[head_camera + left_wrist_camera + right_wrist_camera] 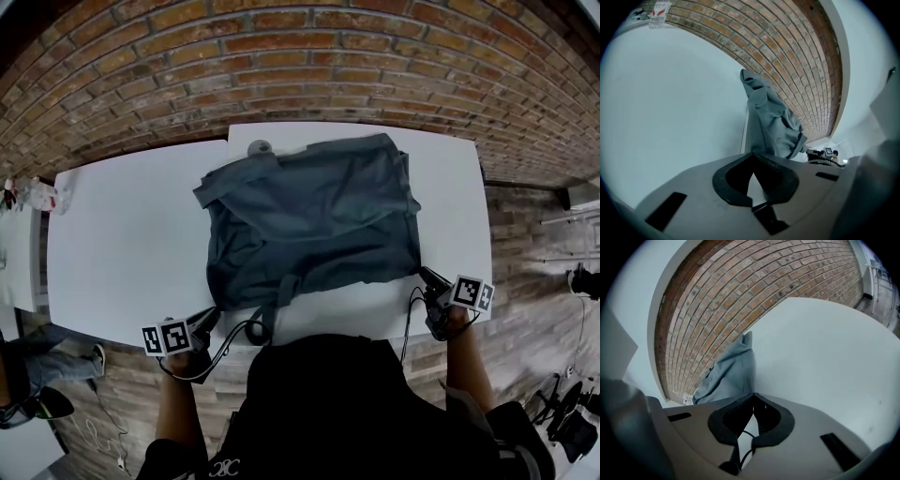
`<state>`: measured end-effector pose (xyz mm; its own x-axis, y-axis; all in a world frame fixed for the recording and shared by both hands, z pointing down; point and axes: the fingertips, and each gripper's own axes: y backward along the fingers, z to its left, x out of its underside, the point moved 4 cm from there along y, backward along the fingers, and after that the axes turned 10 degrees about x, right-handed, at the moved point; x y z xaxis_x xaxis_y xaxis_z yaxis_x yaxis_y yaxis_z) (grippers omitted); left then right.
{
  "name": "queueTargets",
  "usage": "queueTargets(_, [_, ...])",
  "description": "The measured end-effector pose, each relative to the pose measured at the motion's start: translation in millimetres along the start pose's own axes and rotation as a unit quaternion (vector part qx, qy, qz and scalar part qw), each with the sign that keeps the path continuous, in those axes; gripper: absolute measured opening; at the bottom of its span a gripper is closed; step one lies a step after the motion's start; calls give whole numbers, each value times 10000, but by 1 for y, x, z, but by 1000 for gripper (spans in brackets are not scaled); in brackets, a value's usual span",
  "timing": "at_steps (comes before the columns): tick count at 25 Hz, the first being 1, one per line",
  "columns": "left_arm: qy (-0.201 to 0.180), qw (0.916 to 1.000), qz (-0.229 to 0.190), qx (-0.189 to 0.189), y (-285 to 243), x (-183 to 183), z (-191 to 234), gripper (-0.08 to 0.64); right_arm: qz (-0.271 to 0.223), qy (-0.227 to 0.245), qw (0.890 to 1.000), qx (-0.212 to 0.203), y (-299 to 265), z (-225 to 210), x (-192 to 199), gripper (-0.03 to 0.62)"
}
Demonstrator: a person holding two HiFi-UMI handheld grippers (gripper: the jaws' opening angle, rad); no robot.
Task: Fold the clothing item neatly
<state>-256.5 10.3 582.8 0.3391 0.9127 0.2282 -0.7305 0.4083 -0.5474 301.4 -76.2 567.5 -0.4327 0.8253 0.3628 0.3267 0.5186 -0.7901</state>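
Observation:
A grey-blue clothing item (314, 220) lies rumpled across the seam of two white tables (131, 244), with a narrow strip of it trailing to the front edge. My left gripper (210, 320) is at the front edge, just left of that strip, shut and holding nothing. Off the garment's lower right corner, my right gripper (428, 276) is also shut and holding nothing. In the left gripper view the garment (773, 122) rises ahead of the closed jaws (753, 157). In the right gripper view the garment (729, 371) lies ahead and to the left of the closed jaws (753, 397).
A brick wall (300, 56) runs behind the tables. A small grey round thing (260, 147) sits at the back edge by the garment. A side table (19, 253) at the far left has small items on it. Cables hang from both grippers.

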Motion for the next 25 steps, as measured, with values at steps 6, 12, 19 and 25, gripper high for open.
queueTargets(6, [-95, 9998, -134, -125, 22, 4, -10, 2, 287, -298, 9991, 0, 19, -4, 34, 5])
queueTargets(12, [351, 9983, 464, -67, 23, 57, 18, 2, 1473, 224, 9887, 154, 28, -11, 92, 6])
queueTargets(19, [-233, 9964, -377, -719, 83, 16, 29, 58, 478, 1475, 9843, 841, 41, -5, 23, 11])
queueTargets(25, [-1824, 9791, -788, -430, 13, -88, -35, 58, -587, 2634, 9623, 334, -19, 100, -45, 11])
